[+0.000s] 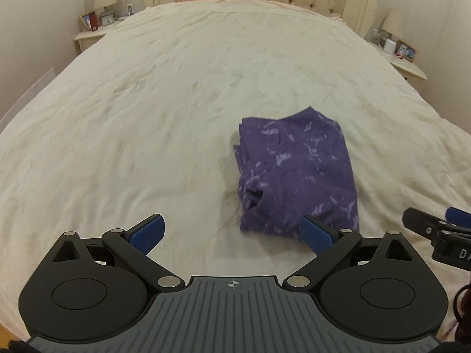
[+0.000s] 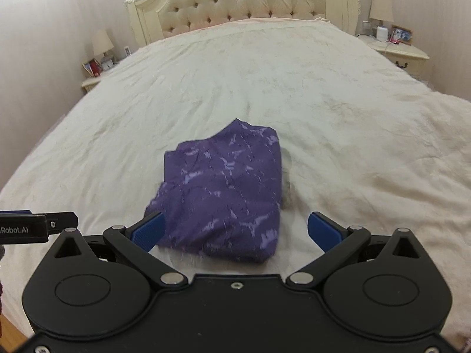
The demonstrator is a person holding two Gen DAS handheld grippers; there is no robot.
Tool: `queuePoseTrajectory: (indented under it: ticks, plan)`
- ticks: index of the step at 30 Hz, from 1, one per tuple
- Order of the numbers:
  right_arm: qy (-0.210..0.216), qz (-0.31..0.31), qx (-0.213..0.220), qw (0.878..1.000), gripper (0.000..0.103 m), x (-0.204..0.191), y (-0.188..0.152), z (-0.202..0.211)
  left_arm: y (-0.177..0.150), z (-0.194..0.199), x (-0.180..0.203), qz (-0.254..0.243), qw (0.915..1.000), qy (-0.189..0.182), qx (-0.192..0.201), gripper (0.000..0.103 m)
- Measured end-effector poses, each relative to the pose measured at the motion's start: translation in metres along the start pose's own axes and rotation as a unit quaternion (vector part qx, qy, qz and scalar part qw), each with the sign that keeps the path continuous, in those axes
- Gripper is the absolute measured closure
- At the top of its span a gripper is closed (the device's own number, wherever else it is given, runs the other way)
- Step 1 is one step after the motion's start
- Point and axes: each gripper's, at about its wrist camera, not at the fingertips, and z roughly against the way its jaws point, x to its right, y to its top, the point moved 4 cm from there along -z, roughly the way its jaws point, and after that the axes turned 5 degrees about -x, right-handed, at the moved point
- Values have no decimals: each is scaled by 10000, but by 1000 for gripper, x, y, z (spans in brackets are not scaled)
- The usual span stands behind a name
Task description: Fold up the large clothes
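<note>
A purple marbled garment lies folded into a compact rectangle on the cream bedspread. My left gripper is open and empty, held above the bed near the garment's near left corner. In the right wrist view the same garment lies just ahead of my right gripper, which is open and empty with its jaws spread wider than the garment's near edge. The right gripper's side shows at the right edge of the left wrist view. The left gripper's side shows at the left edge of the right wrist view.
A tufted cream headboard stands at the far end of the bed. Nightstands with lamps, frames and small items flank it on the left and on the right. Wood floor shows at the lower left.
</note>
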Motion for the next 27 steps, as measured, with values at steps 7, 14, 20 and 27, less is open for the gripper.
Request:
queuePoseTrajectory:
  ticks: [7, 14, 20, 27]
  plan:
    - [-110, -110, -77, 9998, 1, -10, -19, 22, -22, 12, -5, -57, 9999, -96, -131, 4]
    - [-216, -142, 7, 9997, 1, -18, -35, 40, -38, 23, -2, -117, 9997, -189, -136, 4]
    - [-283, -131, 39, 9995, 1, -24, -44, 49, -48, 29, 0, -209, 9994, -220, -139, 4]
    - [-273, -177, 85, 9994, 1, -24, -50, 57, -56, 36, 5, -293, 9993, -222, -121, 4]
